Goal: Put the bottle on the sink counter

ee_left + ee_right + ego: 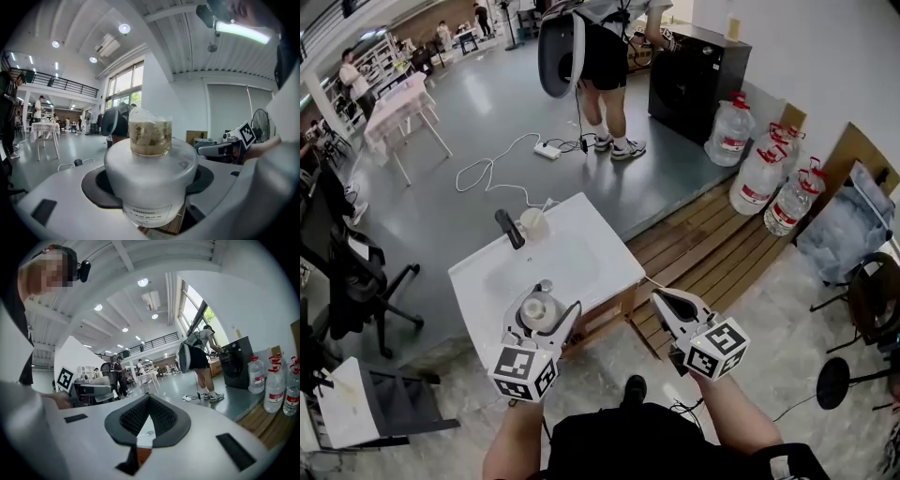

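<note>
Left claw (546, 307): your jaws are closed on the bottle (539, 311), 1 pad on each side of its frosted body. In the left gripper view the bottle fills the space between the jaws, with a clear cap on top and a white label low on the body. In the head view the cap faces up.

Bottle position: held in the left claw over the near edge of the white bench (586, 230), just on your side of the basin (546, 267). Whether its base touches the bench cannot be told.

Right claw (664, 300): your jaws meet at the tips, pads touching, with nothing between them. It hangs just off the bench's near right corner, over the wooden platform (722, 248), apart from the left claw.

Bench, far side: 1 black tap (509, 228) stands behind the basin, with a small pale cup (532, 222) just beside it.

Surroundings: large water jugs (757, 178) with red caps stand on the far right of the wooden platform, near a black cabinet (694, 80). A person (605, 56) stands on the grey floor beyond the bench, with a white cable (492, 169) lying nearby. A black office chair (356, 281) sits to the left.
</note>
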A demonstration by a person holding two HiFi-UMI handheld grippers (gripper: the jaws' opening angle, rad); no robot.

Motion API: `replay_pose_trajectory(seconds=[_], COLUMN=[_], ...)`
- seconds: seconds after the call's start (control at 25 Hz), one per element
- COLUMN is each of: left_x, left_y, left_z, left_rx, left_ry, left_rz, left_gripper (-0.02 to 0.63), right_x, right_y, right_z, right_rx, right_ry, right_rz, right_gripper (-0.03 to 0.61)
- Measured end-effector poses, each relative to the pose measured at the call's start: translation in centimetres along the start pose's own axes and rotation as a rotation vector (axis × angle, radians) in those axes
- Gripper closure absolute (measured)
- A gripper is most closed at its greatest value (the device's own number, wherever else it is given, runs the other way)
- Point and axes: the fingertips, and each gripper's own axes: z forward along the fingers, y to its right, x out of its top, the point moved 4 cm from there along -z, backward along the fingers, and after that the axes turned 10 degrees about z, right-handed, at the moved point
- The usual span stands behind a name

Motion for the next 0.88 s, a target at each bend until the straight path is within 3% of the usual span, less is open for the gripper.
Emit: replay_pose_trajectory(seconds=[0.28,0.88], left_x=[0.0,-2.0], left_y=[-0.9,-6.6], left_z=[3.6,7.6], left_rx=[-0.016,-0.115], left_ry=[-0.023,-0.003], left_rz=[0.011,0.026], left_gripper=[0.272,0.272], right_x=[-0.3,1.4], right_y=[2.1,3.5], right_z=[3.0,9.0], right_rx=[0.014,-0.115], right_ry=[-0.049,-0.050], right_rz=[0.005,-0.029], right_gripper=[0.565,0.565])
